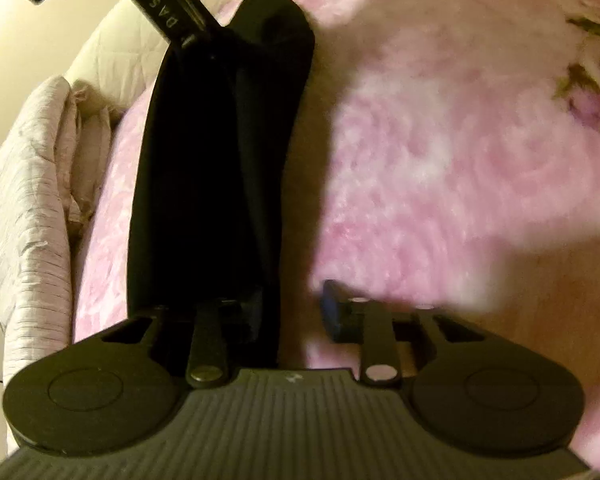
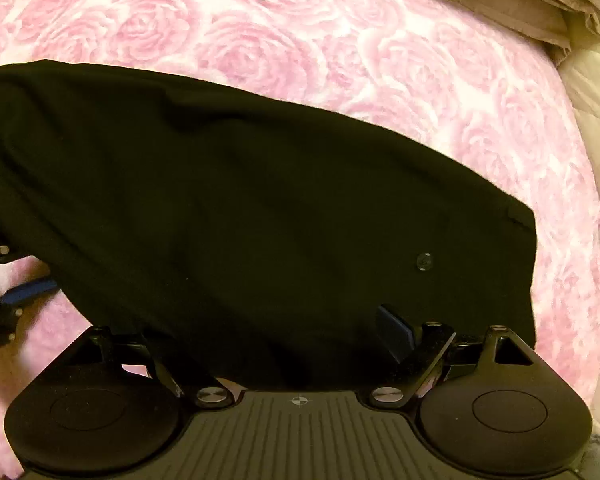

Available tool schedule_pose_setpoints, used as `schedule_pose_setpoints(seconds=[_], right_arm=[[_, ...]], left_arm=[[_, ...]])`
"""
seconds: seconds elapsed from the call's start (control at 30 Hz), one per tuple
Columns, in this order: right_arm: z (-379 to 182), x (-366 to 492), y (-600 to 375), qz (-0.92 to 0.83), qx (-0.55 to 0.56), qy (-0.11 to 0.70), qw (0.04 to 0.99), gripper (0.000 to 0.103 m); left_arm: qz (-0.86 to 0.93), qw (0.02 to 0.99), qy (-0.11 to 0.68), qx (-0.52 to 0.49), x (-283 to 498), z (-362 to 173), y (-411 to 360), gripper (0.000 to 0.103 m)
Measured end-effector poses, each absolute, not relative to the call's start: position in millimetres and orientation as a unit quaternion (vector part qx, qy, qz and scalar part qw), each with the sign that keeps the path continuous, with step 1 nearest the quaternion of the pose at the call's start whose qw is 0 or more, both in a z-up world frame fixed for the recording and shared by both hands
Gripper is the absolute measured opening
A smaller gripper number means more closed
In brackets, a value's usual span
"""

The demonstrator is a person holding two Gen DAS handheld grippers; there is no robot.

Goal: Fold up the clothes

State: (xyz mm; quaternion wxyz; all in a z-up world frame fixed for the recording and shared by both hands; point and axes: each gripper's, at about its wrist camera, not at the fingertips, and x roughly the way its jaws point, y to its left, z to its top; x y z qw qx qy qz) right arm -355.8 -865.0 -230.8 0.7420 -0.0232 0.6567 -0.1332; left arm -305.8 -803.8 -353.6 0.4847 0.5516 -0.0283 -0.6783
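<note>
Looking down the left gripper (image 1: 292, 316), the black garment (image 1: 220, 160) runs as one long folded strip straight away from the claw across the pink rose blanket (image 1: 440, 140). Its near end sits right at the claw, a bit left of centre. One blue pad (image 1: 333, 308) shows just right of the cloth's edge with a sliver of blanket between them, and the other finger is lost in the black fabric. It's blurry, but the claw reads as closed up. Can't honestly tell if any fabric is pinched in it.

The right gripper (image 2: 300, 344) points steeply down at the far end of the same garment, claw spread wide. The cloth fills most of that view and reaches right up to the claw. One blue pad (image 2: 394, 332) sticks out over the fabric on the right side, and the left finger is covered by cloth. A small round button (image 2: 424, 261) sits near the garment's right edge, just beyond that pad.

Pale folded bedding (image 1: 28, 200) is piled past the blanket's edge.
</note>
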Motion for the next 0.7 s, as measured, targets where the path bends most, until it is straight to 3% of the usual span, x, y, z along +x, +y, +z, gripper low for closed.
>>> schedule_pose_setpoints(seconds=[0.37, 0.67, 0.7], right_arm=[[-238, -417, -813, -0.144, -0.075, 0.643, 0.749, 0.084], [-267, -453, -722, -0.12, -0.324, 0.553, 0.758, 0.084], [-272, -458, -709, -0.115, -0.356, 0.544, 0.751, 0.084]], left_arm=[[-0.656, 0.497, 0.068, 0.564, -264, -345, -757, 0.0], [-0.603, 0.579, 0.162, 0.525, -213, -315, -686, 0.004], [-0.591, 0.591, 0.172, 0.522, -206, -312, -677, 0.008]])
